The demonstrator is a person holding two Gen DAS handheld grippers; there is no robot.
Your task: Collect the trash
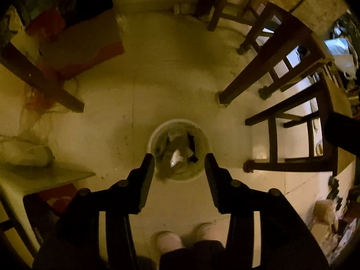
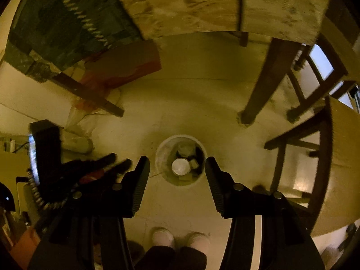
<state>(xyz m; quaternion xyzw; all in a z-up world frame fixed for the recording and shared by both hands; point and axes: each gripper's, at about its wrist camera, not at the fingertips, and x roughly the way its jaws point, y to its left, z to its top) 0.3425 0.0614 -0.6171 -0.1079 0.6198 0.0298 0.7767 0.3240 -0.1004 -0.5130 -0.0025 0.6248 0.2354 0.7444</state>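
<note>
Bin [image 1: 178, 150]: white, round, on the floor [image 1: 157, 78] directly below both grippers, partly filled with scraps.
Can [image 2: 180, 166]: round metal face up inside the bin; whether resting or falling cannot be told.
Left gripper [image 1: 179, 165]: jaws spread wide, empty, centred over the bin.
Right gripper [image 2: 177, 168]: jaws spread wide, empty, also centred.
Chairs [image 1: 281, 121]: legs stand near the bin.
Technique: release only above the rim's centre; lift straight up, clear of chair legs.
</note>
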